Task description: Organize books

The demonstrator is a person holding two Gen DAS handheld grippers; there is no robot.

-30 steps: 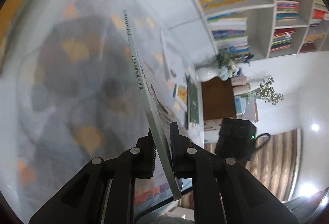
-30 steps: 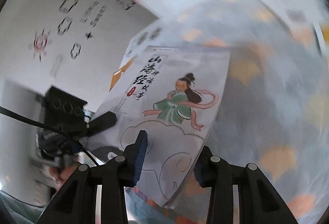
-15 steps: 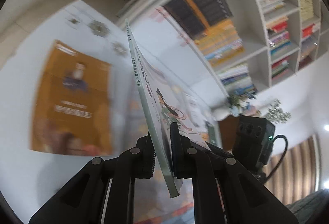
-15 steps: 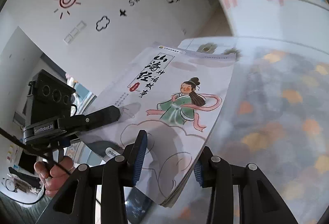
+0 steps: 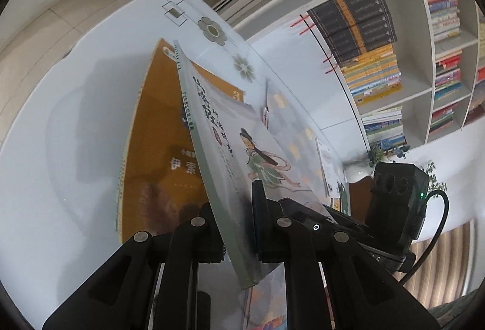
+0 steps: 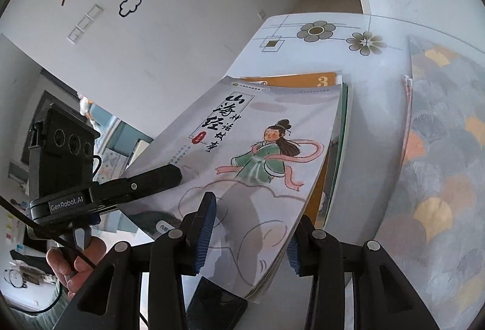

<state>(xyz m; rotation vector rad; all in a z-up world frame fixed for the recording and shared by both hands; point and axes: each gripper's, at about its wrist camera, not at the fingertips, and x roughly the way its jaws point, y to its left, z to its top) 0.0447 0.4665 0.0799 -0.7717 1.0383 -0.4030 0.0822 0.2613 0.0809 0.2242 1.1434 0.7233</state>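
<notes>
A grey book (image 5: 242, 133) with a girl in green on its cover is held tilted, spine up, and my left gripper (image 5: 235, 202) is shut on its lower part. Under it an orange book (image 5: 157, 148) lies flat on the white table (image 5: 60, 148). In the right wrist view the grey book (image 6: 257, 148) slopes over the orange book (image 6: 288, 81), with the left gripper (image 6: 175, 172) clamped on its left edge. My right gripper (image 6: 251, 223) stands with its fingers apart. The book's near corner lies in the gap, and no pad visibly presses on a face.
A grey mat (image 6: 439, 163) with orange and yellow fan shapes covers the table to the right. A green-edged book (image 6: 345, 123) shows beside the orange one. White shelves (image 5: 424, 72) full of books stand behind. A hand (image 6: 69, 263) holds the left gripper's handle.
Both grippers have carried the grey book from above the patterned mat to above the orange book on the white table. The grips look unchanged.
</notes>
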